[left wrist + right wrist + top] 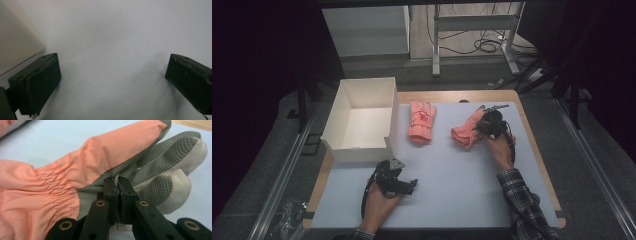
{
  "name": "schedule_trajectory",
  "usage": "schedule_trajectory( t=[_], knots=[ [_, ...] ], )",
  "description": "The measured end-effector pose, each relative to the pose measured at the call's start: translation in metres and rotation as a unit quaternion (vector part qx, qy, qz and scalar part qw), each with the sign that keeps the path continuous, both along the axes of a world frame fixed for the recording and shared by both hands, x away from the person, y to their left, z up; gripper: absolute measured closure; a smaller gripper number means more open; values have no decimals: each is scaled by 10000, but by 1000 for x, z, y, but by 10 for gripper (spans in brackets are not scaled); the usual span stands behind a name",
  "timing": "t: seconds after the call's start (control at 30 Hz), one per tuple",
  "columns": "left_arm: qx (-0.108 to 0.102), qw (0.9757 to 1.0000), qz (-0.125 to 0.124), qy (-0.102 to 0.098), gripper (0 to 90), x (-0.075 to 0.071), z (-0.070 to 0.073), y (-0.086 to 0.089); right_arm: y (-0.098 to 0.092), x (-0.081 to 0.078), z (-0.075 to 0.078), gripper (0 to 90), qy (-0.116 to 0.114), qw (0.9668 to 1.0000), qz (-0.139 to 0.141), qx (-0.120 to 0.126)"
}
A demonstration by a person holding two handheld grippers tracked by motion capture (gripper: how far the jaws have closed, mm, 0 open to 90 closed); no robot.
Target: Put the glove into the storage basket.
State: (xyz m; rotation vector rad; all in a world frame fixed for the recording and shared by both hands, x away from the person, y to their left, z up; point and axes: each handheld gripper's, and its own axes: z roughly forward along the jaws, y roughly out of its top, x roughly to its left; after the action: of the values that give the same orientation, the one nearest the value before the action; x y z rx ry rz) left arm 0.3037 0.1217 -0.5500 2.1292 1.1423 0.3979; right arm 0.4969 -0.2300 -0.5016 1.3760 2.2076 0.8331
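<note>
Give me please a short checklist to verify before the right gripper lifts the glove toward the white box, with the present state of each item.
1. Right gripper shut on the right glove: ok, the jaws pinch its grey palm fabric.
2. Grip deep enough to carry the glove: cannot tell, only a fold of fabric is between the jaws.
3. White box open and free inside: ok, no lid and nothing in it.
4. Way from the glove to the box: not ok, the other glove lies between them, so the lift must pass above it.
5. Left gripper out of the way: ok, it rests open on the mat in front of the box.
</note>
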Motion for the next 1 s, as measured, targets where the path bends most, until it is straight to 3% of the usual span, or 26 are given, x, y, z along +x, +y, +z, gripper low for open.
schedule_trajectory(
  t=[0.17, 0.4, 0.63, 0.83, 0.87, 0.9, 0.93, 1.0],
  knots=[
    [0, 10000, 1, 0, 3, 0, 0, 0, -9, -3, 10, 869, 84, 9988, 188, 453],
    [11, 10000, -10, -13, 3, 0, 0, 0, -9, -18, 27, 871, -73, 9963, 651, 564],
    [11, 10000, -11, -13, 3, 0, 0, 0, -7, -33, 41, 871, -3, 9909, 1057, 837],
    [14, 10000, -11, -9, 3, 0, 0, 0, -4, -55, 50, 869, 73, 9807, 1710, 944],
    [14, 10000, -11, -9, 3, 0, 0, 0, -4, -55, 50, 869, 73, 9807, 1710, 944],
    [16, 10000, -11, -9, 3, 0, 0, 0, -3, -59, 50, 870, 96, 9788, 1802, 965],
    [16, 10000, -10, -9, 3, 0, 0, 0, -2, -67, 51, 869, 131, 9747, 1997, 994],
    [16, 10000, -10, -10, 3, 0, 0, 0, 1, -75, 52, 869, 180, 9711, 2170, 981]
  ],
)
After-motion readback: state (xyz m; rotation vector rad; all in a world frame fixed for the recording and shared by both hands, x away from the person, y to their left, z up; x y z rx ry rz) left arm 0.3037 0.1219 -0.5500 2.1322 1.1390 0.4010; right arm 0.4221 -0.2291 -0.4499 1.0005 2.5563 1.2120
